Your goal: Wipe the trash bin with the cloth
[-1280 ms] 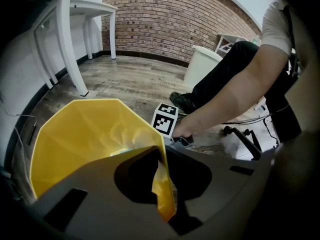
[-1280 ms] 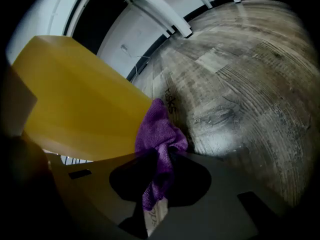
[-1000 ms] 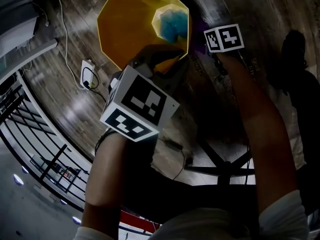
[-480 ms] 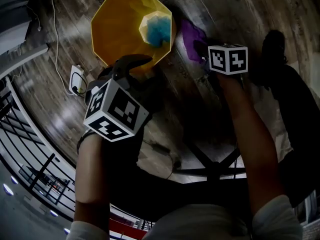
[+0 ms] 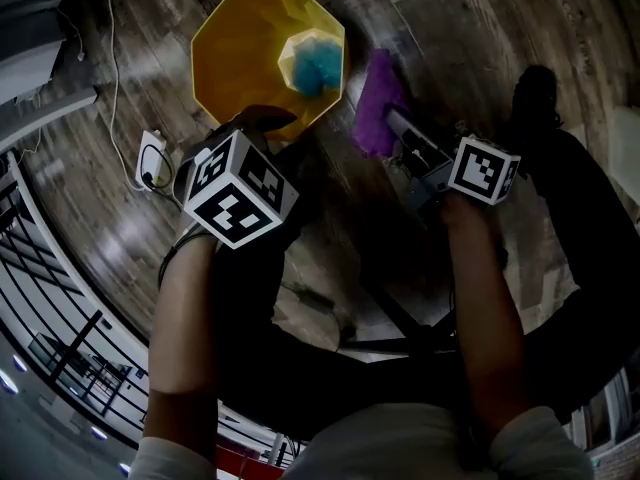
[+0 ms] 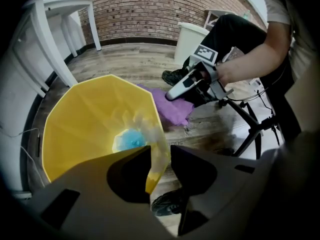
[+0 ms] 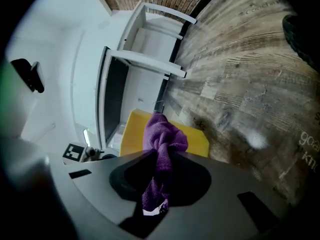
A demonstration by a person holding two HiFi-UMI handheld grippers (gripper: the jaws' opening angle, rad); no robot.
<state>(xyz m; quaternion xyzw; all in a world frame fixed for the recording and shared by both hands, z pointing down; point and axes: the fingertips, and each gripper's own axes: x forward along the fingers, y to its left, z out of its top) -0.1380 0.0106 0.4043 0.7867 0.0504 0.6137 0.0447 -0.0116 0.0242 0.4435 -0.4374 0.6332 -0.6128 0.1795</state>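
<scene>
The floor (image 5: 470, 28) is dark, grainy wood planking with a dull shine. On it stands the bin (image 5: 240, 58), smooth yellow plastic with flat facets that give its mouth a many-sided outline, narrowing toward the base. At its bottom lies a blue lump (image 5: 318, 66), crumpled and soft-looking, ringed by something pale and crinkled that cannot be made out. A black stand (image 6: 250, 129) with thin, splayed metal legs rests on the planks near the person's legs.

The cloth (image 5: 375, 113) is purple, fuzzy and bunched into thick folds. It hangs clear of the floor just beside the bin; whether it touches the bin's wall cannot be told.

The right gripper (image 7: 162, 156) has its grey jaws clamped on the cloth, a wad bulging out ahead of the tips and a tail trailing back between them.

The left gripper (image 6: 161, 151) points steeply down over the near edge of the bin. Its jaws have just been closing, yet they stand apart, the thin yellow rim between them and not pinched.
</scene>
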